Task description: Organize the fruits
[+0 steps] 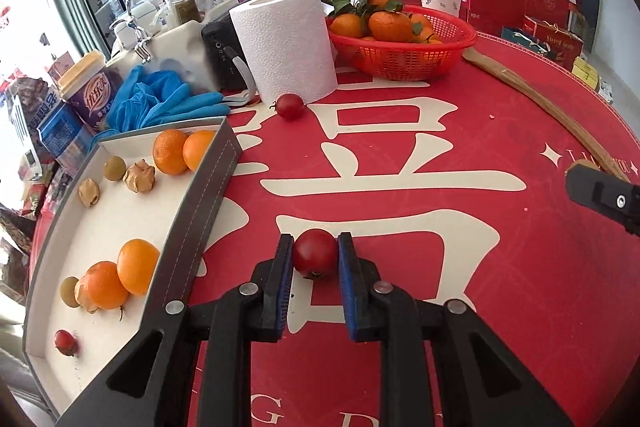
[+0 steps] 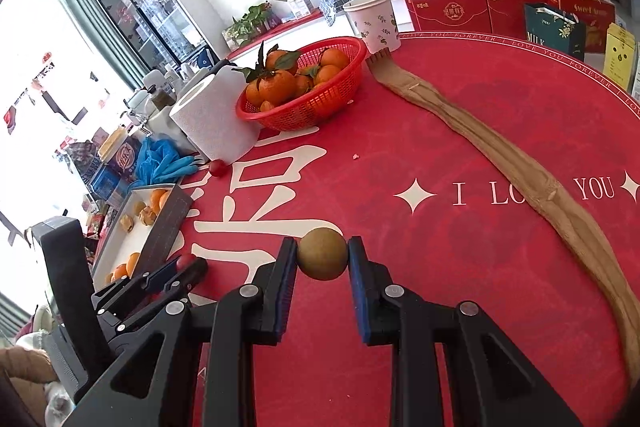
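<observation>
Fruits sit pinched in both tools: a red cherry tomato (image 1: pixel 315 253) between the left gripper (image 1: pixel 315 257) pads, a round brownish-green fruit (image 2: pixel 322 253) between the right gripper (image 2: pixel 322 255) pads. Left of the left fingers stands a grey-walled tray (image 1: pixel 204 203) of oranges; ahead, another tomato (image 1: pixel 289 105) touches a paper roll (image 1: pixel 285 47) beside a red basket (image 1: pixel 404 61).

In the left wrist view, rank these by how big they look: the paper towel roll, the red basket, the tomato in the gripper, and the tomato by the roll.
1. red basket and paper towel roll: too close to rank
2. tomato in the left gripper, enlarged by nearness
3. tomato by the roll
</observation>
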